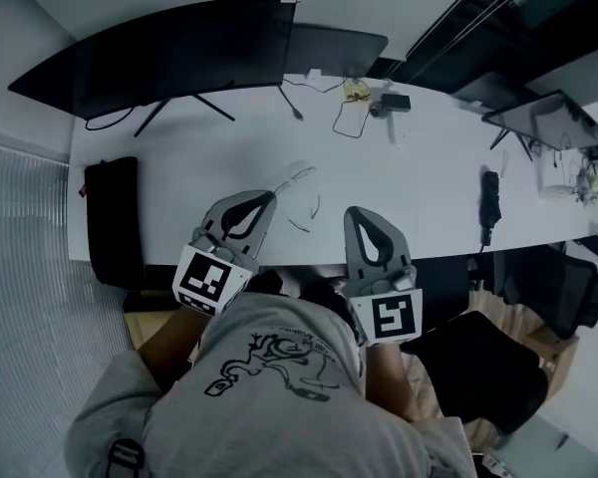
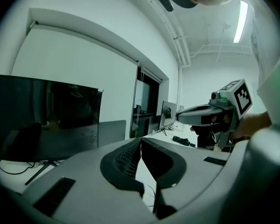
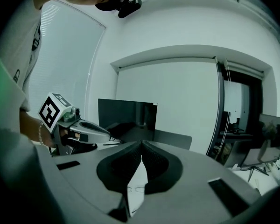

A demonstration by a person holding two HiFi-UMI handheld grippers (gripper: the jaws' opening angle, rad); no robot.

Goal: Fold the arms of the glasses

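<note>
Two grippers are in use, both over the near edge of one white table (image 1: 429, 182).

- Left gripper (image 1: 270, 198): jaws closed tip to tip, nothing between them.
- Right gripper (image 1: 355, 213): jaws closed, empty.

One pair of glasses (image 1: 304, 191) lies on the table between the two jaw tips and slightly ahead of them, nearer the left gripper. Contact with that tip cannot be confirmed.

Far ahead of the left gripper stand two screens: one large monitor (image 1: 169, 53) and one smaller monitor (image 1: 334, 48).

Your grey left gripper (image 1: 271, 196) and right gripper (image 1: 352, 211), jaws together, either side of thin clear-framed glasses (image 1: 307, 175) on long white table (image 1: 179, 167).
</note>
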